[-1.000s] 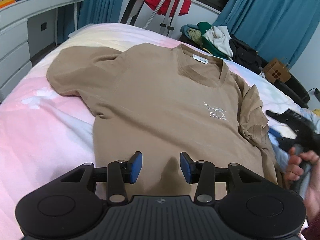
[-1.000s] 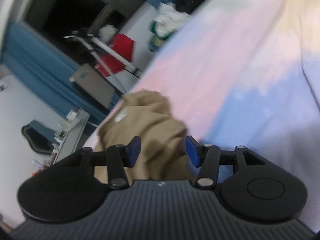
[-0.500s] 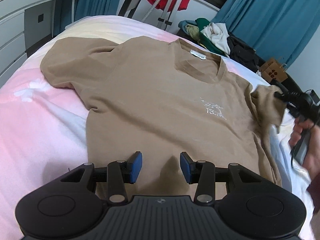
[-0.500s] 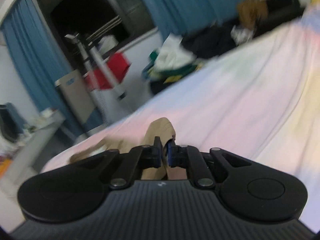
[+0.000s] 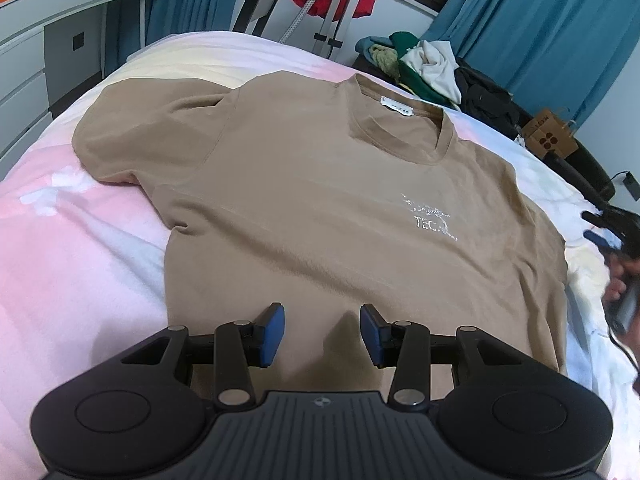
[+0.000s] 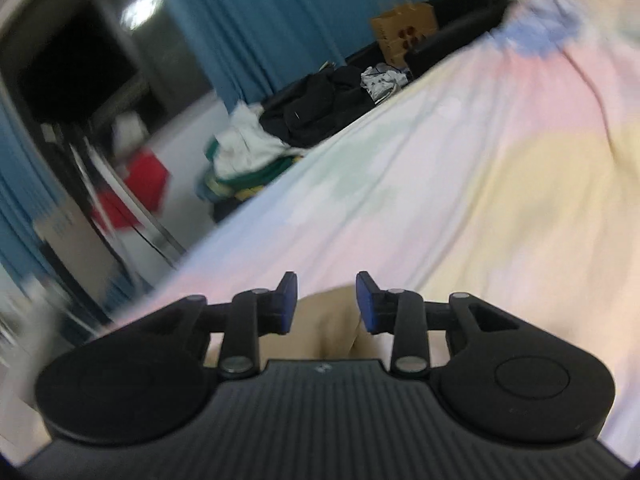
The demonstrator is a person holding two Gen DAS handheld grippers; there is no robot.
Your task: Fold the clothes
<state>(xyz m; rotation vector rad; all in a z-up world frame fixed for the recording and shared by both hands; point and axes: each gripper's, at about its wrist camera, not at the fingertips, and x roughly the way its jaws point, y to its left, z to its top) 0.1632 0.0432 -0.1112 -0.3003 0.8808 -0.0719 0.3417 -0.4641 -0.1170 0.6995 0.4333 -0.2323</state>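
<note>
A tan T-shirt (image 5: 320, 208) lies flat, front side up, on a bed (image 5: 80, 264) covered with a pastel pink, white and yellow sheet. The collar points away from the left wrist camera, toward the far side of the bed. A white label (image 5: 395, 107) shows inside the neckline. A small white print (image 5: 430, 222) sits on the chest, right of centre in the view. The sleeve at the left of the view is spread out on the sheet. The sleeve at the right edge cannot be made out clearly.

The left gripper (image 5: 322, 334) is positioned over the lower hem area of the T-shirt. Its jaws stand apart, with nothing between the blue pads (image 5: 272, 334). Tan fabric is visible in the gap, below the pads.

The right gripper (image 6: 327, 303) is positioned at the side edge of the T-shirt. Its jaws also stand apart and grip nothing. A fold of tan fabric lies beneath the gap; contact cannot be determined. The right wrist view is motion-blurred. In the left wrist view, the right gripper and the hand (image 5: 618, 292) holding it appear blurred at the right edge, just beside the T-shirt.

Beyond the bed are blue curtains (image 5: 532, 28), a heap of clothes (image 5: 424, 68) and a cardboard box (image 5: 550, 138).
</note>
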